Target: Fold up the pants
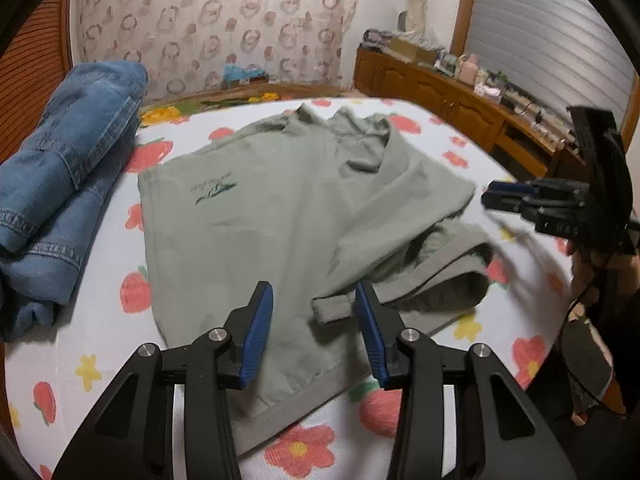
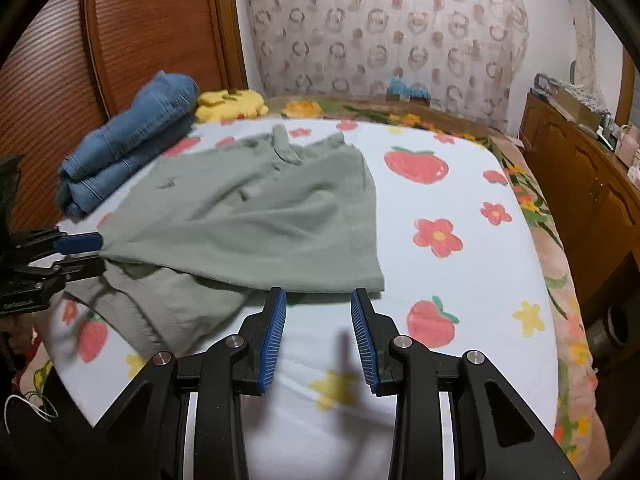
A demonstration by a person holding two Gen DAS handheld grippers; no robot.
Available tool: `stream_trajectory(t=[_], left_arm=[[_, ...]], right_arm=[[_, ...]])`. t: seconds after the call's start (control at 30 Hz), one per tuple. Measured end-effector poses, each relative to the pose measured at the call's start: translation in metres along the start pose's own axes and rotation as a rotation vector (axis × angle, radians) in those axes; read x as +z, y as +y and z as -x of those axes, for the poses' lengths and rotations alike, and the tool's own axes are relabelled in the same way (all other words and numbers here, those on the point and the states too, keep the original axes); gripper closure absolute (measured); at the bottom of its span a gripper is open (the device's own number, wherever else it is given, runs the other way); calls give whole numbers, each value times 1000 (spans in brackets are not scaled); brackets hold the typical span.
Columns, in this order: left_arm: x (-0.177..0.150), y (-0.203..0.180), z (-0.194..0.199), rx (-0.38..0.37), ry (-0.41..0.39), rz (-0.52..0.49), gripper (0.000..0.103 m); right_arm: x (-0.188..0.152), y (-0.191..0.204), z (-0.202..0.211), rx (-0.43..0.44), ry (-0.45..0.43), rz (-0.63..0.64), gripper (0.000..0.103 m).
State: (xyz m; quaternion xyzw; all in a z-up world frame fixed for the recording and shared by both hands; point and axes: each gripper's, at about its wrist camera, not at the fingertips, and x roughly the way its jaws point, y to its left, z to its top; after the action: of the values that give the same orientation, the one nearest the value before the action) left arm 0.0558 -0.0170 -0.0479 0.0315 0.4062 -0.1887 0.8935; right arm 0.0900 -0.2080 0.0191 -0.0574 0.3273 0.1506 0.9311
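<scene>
Grey-green pants (image 1: 280,216) lie partly folded on the flowered bed sheet (image 1: 100,360), a dark logo near their left side. They also show in the right wrist view (image 2: 260,220). My left gripper (image 1: 316,332) is open and hovers over the pants' near edge, by a loose waistband strip (image 1: 332,308). In the right wrist view it (image 2: 96,254) reaches the pants' left corner. My right gripper (image 2: 319,336) is open and empty above the bare sheet (image 2: 440,280), just in front of the pants' near right edge. It shows at the right in the left wrist view (image 1: 496,196).
Folded blue jeans (image 1: 60,184) lie stacked at the left by the wooden headboard (image 2: 120,40). A yellow cloth (image 2: 230,104) lies beside them. A wooden sideboard (image 1: 460,108) with clutter stands past the bed's right edge. A patterned curtain (image 1: 216,20) hangs behind.
</scene>
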Motion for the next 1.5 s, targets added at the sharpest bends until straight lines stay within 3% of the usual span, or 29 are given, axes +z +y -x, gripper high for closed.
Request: stream_trajectory(t=[0.23, 0.57, 0.6, 0.7, 0.77, 1.1, 1.5], left_arm=[[-4, 3, -6, -4, 15, 12, 59], [-6, 3, -7, -12, 14, 14, 59], [-6, 3, -8, -13, 14, 14, 59], [-6, 4, -7, -14, 12, 14, 59], [-6, 3, -7, -14, 11, 12, 59], [-5, -2, -2, -31, -1, 9, 65], [15, 4, 14, -84, -67, 67, 64]], right_arm=[[21, -9, -10, -25, 39, -39, 68], [18, -13, -24, -49, 59, -25, 68], [18, -12, -24, -56, 57, -13, 70], [18, -11, -23, -41, 54, -5, 94], [17, -10, -23, -31, 51, 2, 98], [15, -29, 14, -73, -106, -45, 99], [10, -29, 12, -60, -88, -20, 99]])
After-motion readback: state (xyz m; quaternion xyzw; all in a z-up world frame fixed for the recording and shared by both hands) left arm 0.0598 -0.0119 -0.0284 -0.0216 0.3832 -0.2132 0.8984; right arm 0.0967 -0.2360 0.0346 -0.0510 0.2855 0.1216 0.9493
